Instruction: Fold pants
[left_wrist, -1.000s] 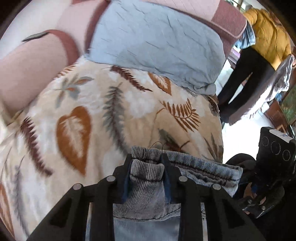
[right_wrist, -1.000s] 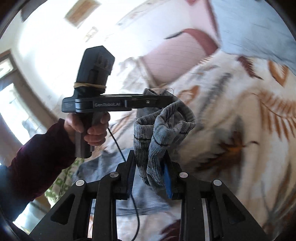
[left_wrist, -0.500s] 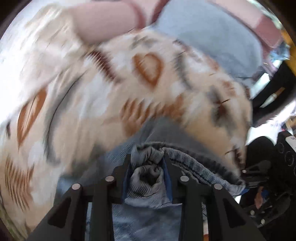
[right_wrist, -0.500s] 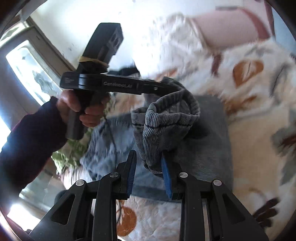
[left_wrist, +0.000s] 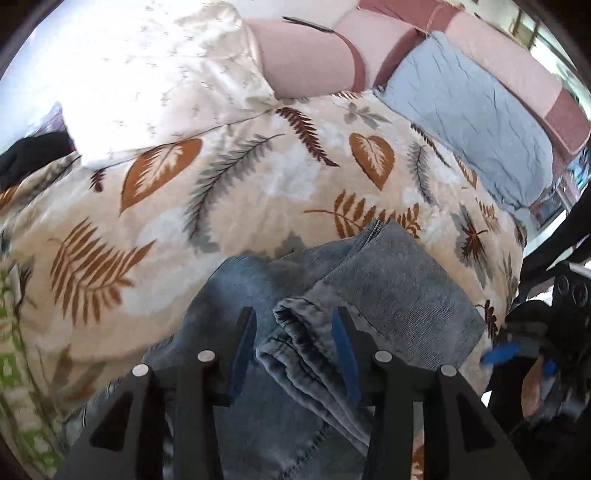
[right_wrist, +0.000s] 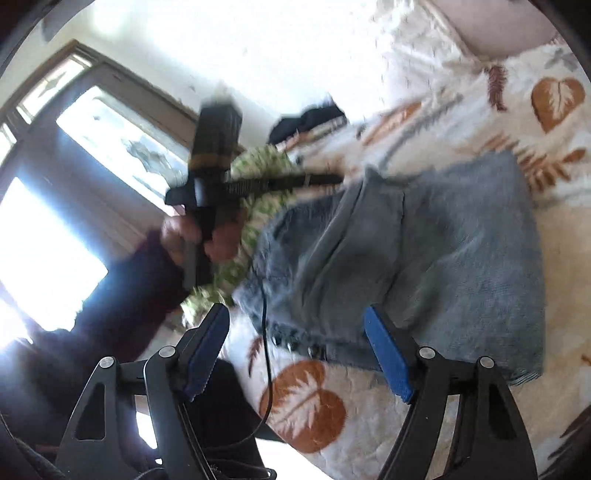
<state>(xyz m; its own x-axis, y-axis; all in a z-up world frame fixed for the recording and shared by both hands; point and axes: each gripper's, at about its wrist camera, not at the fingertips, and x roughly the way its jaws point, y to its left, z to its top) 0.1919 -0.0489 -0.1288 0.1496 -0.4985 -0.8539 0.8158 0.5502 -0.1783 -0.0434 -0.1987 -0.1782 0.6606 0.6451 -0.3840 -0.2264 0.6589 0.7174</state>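
The blue-grey denim pants (left_wrist: 388, 288) lie folded over on the leaf-patterned blanket (left_wrist: 240, 192); they also show in the right wrist view (right_wrist: 443, 240). My left gripper (left_wrist: 293, 332) is open, its blue pads either side of a bunched cuff of the pants (left_wrist: 295, 325) without squeezing it. My right gripper (right_wrist: 295, 332) is open and empty, just above the near edge of the pants. The left gripper's handle and the hand holding it (right_wrist: 210, 206) show blurred in the right wrist view.
A blue pillow (left_wrist: 472, 107) and pink cushions (left_wrist: 306, 62) lie at the bed's far side, a cream pillow (left_wrist: 166, 74) at the left. A black garment (left_wrist: 33, 155) and a green patterned cloth (right_wrist: 258, 206) lie at the bed's edge. A window (right_wrist: 55, 206) stands beyond.
Both grippers have opened and let go of the pants cuffs. The pants have dropped onto the blanket, folded over. The grippers have swung across the bed.
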